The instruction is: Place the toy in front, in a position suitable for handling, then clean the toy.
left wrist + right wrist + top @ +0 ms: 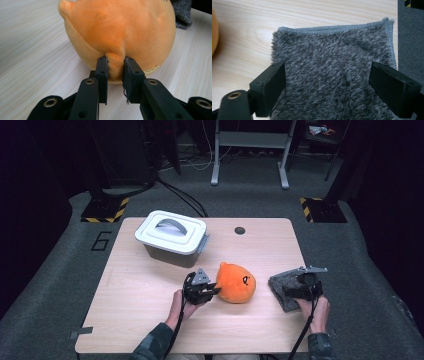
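An orange plush toy [235, 282] lies on the wooden table [140, 295], a little right of the middle. My left gripper [216, 290] reaches it from the left. In the left gripper view the gripper [115, 67] is shut on a fold of the plush toy [117, 27] low on its near side. A fuzzy grey cloth [280, 292] lies folded near the table's right edge. My right gripper [299, 287] hovers over it. In the right gripper view the gripper [328, 72] stands open, its jaws wide apart on either side of the cloth [332, 57], not pinching it.
A grey storage box with a white handled lid [172, 237] stands at the back left of the table. A small dark round mark [240, 230] sits near the far edge. The cloth lies close to the table's right edge, with dark floor [409, 30] beyond.
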